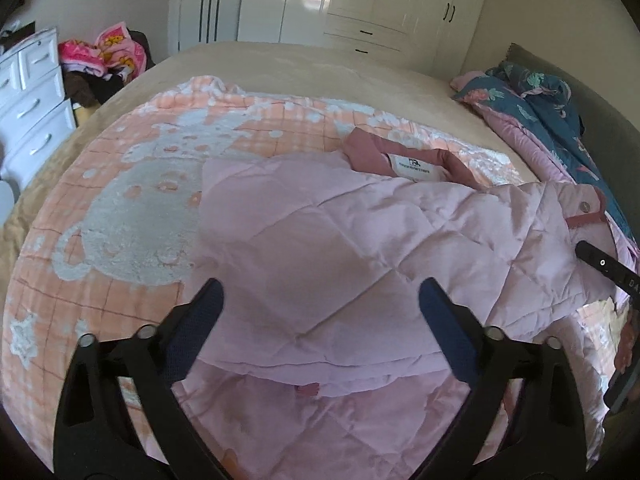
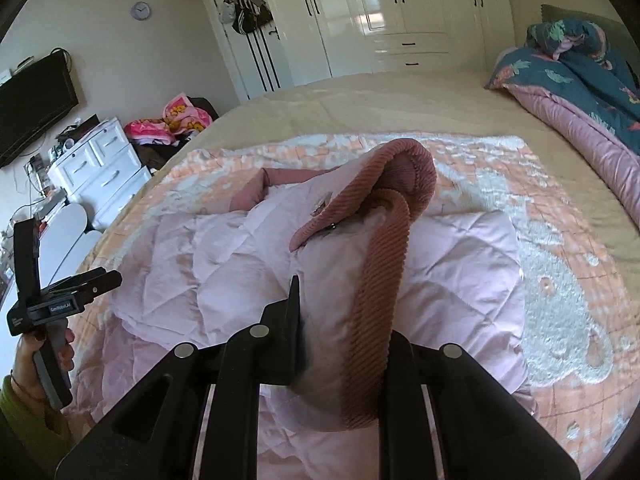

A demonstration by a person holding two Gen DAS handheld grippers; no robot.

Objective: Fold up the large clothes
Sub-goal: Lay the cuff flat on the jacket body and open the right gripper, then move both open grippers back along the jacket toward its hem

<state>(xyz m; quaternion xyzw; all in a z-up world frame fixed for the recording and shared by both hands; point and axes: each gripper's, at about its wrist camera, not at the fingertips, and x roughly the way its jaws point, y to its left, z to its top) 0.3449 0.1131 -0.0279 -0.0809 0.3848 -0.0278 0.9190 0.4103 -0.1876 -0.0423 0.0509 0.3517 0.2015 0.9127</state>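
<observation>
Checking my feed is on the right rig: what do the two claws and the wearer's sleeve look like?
Left claw: black frame, silver rivets, dark blue textured pads. Right claw: the same black frame and rivets. The left one carries a small white label; the sleeve by its handle is olive green.

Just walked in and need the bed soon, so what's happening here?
A person is folding a pink quilted jacket on an orange blanket spread over the bed. The right gripper is shut on the jacket's ribbed cuff, holding that part up off the pile. The left gripper is open above the jacket, gripping nothing. The fold is not yet finished.
</observation>
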